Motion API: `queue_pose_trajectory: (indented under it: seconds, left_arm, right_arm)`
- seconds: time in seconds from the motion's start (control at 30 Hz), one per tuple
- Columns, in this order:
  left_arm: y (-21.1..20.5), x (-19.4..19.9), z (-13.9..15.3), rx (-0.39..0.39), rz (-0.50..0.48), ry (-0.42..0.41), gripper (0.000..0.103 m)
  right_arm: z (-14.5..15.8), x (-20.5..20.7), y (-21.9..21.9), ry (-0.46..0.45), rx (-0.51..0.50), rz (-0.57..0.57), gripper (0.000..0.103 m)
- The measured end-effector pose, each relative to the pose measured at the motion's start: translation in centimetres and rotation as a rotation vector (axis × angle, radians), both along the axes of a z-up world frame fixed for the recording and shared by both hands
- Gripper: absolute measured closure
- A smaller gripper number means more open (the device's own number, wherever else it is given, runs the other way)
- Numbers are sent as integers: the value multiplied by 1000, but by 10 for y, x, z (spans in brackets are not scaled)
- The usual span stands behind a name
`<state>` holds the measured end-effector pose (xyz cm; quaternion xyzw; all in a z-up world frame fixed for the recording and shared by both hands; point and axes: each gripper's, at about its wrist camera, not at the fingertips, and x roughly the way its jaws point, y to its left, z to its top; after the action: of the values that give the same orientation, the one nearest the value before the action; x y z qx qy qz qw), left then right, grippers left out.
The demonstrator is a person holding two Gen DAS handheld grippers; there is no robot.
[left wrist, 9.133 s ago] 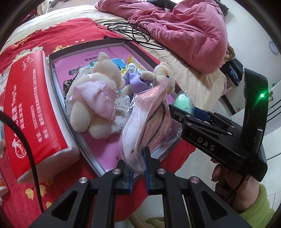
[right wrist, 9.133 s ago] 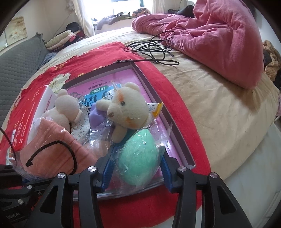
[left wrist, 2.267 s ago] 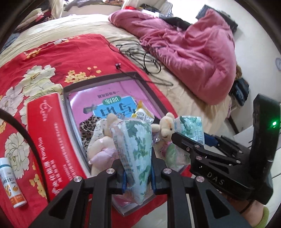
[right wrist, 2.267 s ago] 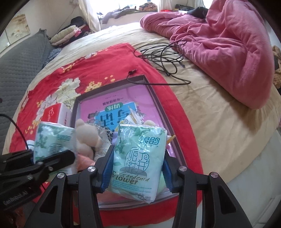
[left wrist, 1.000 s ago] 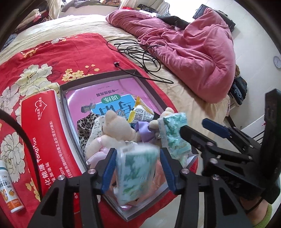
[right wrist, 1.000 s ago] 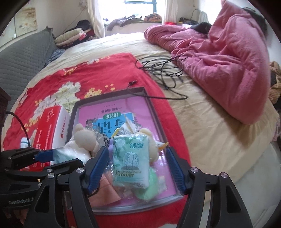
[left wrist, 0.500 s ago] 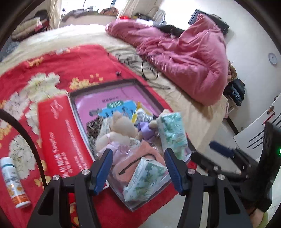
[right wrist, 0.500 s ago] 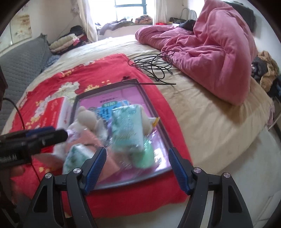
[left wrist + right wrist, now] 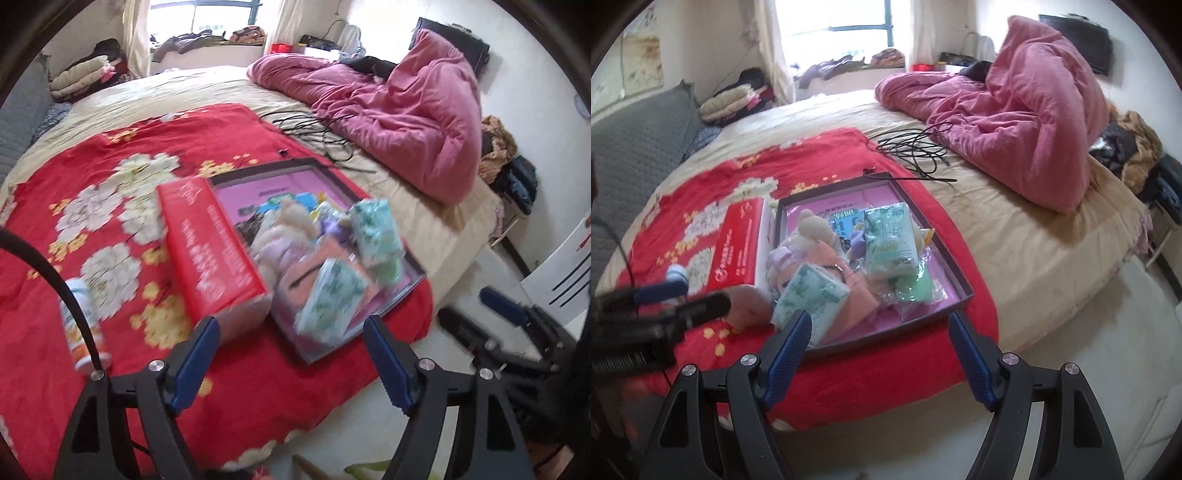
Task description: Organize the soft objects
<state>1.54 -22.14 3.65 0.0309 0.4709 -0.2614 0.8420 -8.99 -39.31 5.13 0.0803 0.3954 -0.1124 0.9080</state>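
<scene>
Both tissue packs point(image 9: 809, 295) point(image 9: 891, 240) lie in the tray point(image 9: 956, 275) on the bed: light, squashy, slick-wrapped, best pinched across the middle. Left claw point(image 9: 291, 354) and right claw point(image 9: 880, 349), jaws just widening, stand apart, empty.

bottle point(image 9: 83, 328) blurred (label unreadable), tray point(image 9: 413, 280) contents smeared

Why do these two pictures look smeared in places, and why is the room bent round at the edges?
Left wrist view: motion blur smears the red box, the tissue packs and the small bottle; the pink quilt stays sharper. Right wrist view: milder blur, worst on the other gripper at the left. Both views: fisheye bending with dark round corners, and a washed-out bright window.
</scene>
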Motion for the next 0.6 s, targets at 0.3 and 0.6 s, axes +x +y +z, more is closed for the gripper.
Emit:
queue_pose_trajectory:
  seconds: [0.3, 0.6]
  left_arm:
    - [35, -29, -5, 44, 57, -19, 24]
    - [59, -39, -6, 41, 84, -19, 23]
  right_arm:
    - [8, -12, 35, -17, -48, -51, 25]
    - [-1, -27, 57, 38, -38, -80, 24]
